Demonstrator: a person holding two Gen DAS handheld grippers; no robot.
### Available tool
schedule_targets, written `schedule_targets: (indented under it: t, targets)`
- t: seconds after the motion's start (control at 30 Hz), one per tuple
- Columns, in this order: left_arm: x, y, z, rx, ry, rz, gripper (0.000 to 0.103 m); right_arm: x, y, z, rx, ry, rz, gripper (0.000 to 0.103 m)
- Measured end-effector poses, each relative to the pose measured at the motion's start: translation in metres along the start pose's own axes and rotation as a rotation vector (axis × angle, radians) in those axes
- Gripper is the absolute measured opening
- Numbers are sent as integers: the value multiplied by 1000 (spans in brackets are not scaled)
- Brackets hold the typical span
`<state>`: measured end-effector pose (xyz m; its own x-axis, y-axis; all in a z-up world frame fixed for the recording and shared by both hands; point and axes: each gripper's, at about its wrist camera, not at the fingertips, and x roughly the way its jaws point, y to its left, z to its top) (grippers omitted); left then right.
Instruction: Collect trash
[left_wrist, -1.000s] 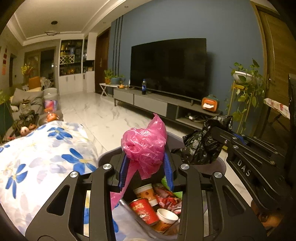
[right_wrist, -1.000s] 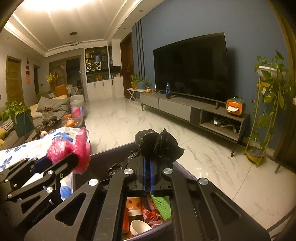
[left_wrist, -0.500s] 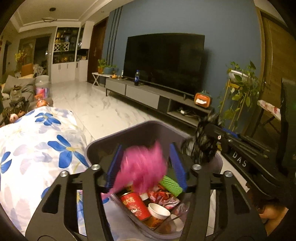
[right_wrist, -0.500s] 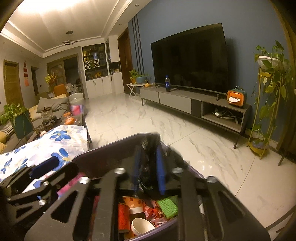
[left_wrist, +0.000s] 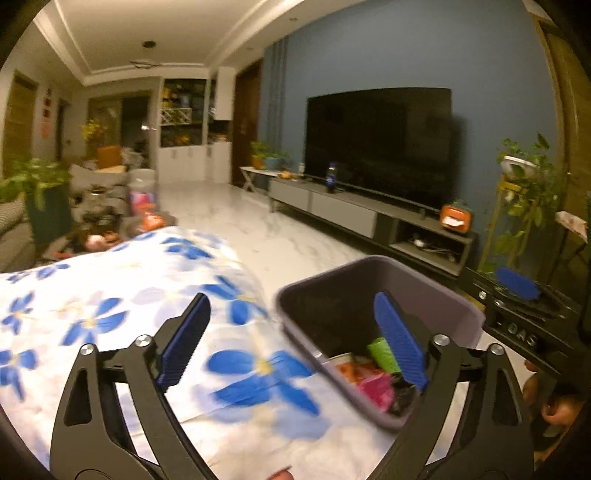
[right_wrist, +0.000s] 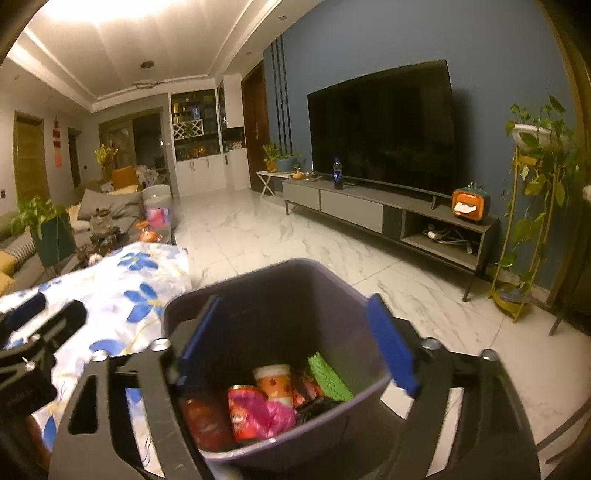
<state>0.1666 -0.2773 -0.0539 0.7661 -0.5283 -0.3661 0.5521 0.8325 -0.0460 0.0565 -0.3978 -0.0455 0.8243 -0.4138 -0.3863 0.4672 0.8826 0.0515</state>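
Note:
A grey plastic trash bin (right_wrist: 266, 280) stands beside the table with the flowered cloth. Inside it lie the pink bag (right_wrist: 266, 411), the black bag (right_wrist: 316, 406), a paper cup (right_wrist: 275, 380), red cans (right_wrist: 201, 415) and green netting (right_wrist: 328, 376). My right gripper (right_wrist: 295, 345) hangs open directly over the bin with nothing between its fingers. My left gripper (left_wrist: 291, 341) is open too, above the table's edge, its right finger over the bin (left_wrist: 369, 273). The pink bag (left_wrist: 376, 387) shows in the bin in the left wrist view. The other gripper (left_wrist: 517, 291) appears at the right there.
The blue-flowered tablecloth (left_wrist: 110, 314) covers the table left of the bin. A TV console (right_wrist: 388, 214) with a bottle (right_wrist: 338, 179) runs along the blue wall. A plant stand (right_wrist: 532, 221) is at right. White marble floor (right_wrist: 277, 236) stretches ahead. A hand (left_wrist: 554, 410) shows lower right.
Both grippers opened and let go: the pink bag and the black bag dropped into the bin. The left gripper swung left over the tablecloth.

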Motion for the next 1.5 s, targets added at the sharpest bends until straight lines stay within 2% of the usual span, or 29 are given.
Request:
schedule_targets:
  t: [0.17,0.23,0.47,0.87,1.17,1.5]
  targets:
    - [-42,18,-8,11,8,74,96,-32,28,-10,-63,-2,-14,90]
    - [-64,24,-12,10,-5,94,97,-41,35,-13,-70,5,-3,98]
    - [-128,45,-21,-15,-26,160,97,-89,67,-28,-84,33,18,97]
    - [-220,93,-47,-105,-25,259,97,-172,107,-50,-85,-28,47,97]
    - [-263,117,-67,-146,-18,303,97,-212,133,-63,-105,-65,97,97]
    - [-293,121,-77,-167,-30,326,97,-230,142,-73,-118,-69,144,97]
